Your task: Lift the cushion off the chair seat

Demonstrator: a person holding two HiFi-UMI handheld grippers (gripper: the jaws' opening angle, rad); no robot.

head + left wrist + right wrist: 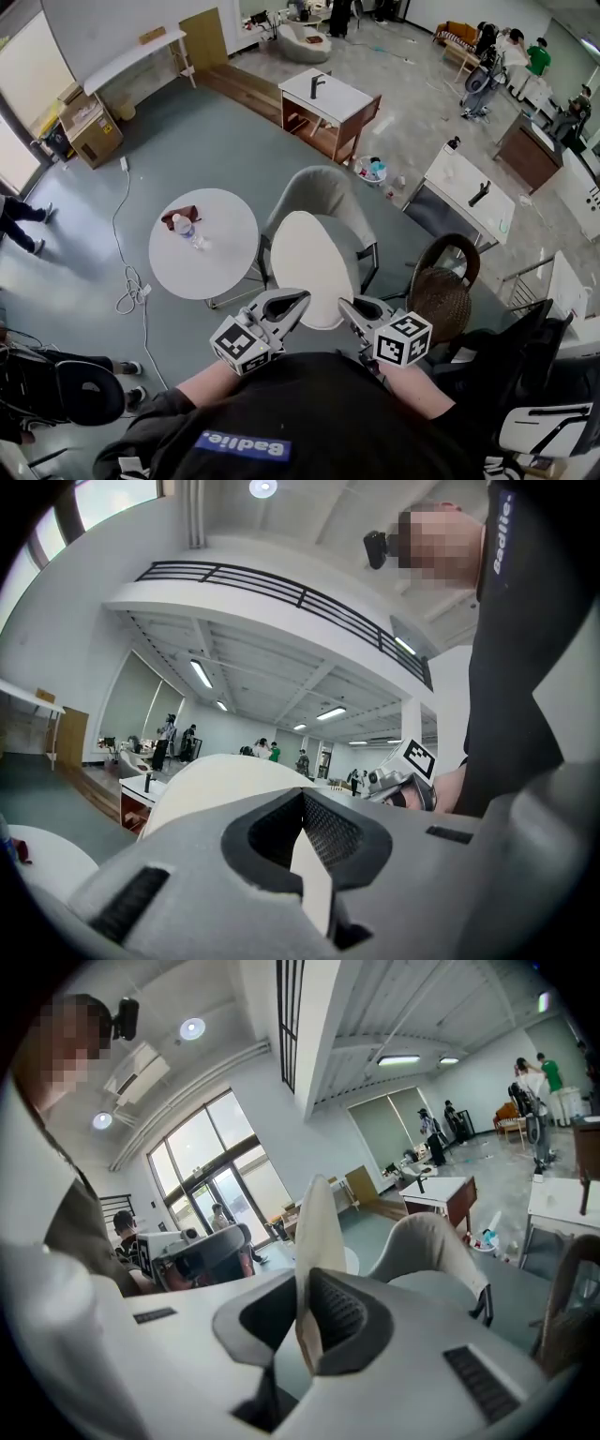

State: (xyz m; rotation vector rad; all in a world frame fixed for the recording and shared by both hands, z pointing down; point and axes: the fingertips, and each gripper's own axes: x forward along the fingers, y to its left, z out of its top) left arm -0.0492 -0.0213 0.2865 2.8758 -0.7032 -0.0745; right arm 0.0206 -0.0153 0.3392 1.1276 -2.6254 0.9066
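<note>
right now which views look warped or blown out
Head view: sharp, evenly lit, edges bowed. Left gripper view: heavy fisheye, black corners, ceiling lamp blown out. Right gripper view: same fisheye, windows washed out, cushion edge looming large.

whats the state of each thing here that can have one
cushion: raised, gripped at its near edge
left tongs: shut on cushion
right tongs: shut on cushion
chair: upright, seat bare
</note>
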